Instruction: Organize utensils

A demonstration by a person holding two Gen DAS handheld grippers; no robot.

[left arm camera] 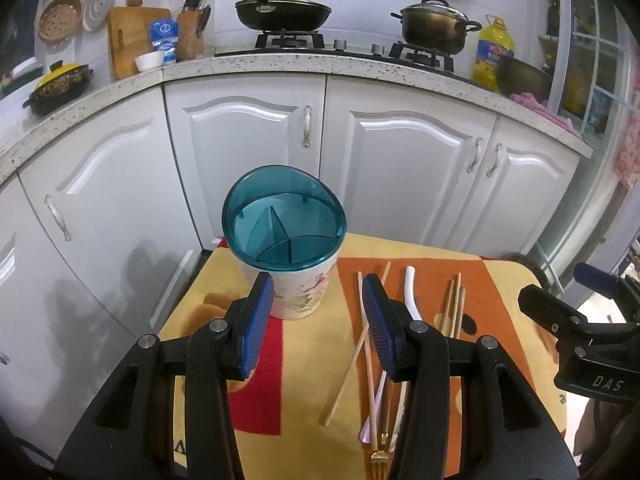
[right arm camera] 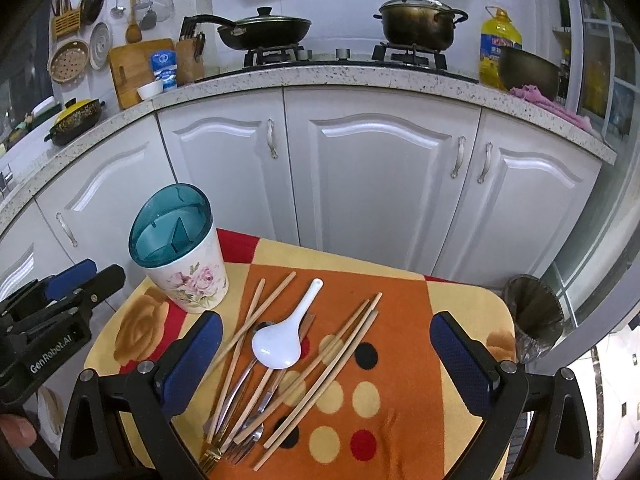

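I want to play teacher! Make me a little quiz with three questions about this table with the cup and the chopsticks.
1. True or false: the utensil holder already has chopsticks in it.
2. What colour is the soup spoon? A) blue B) white C) black
3. Fill in: the right gripper hangs above the pile with its fingers wide ____.

Key
1. False; its teal compartments are bare, and the left gripper in front of it holds nothing.
2. B, white; it lies on the forks.
3. Open.
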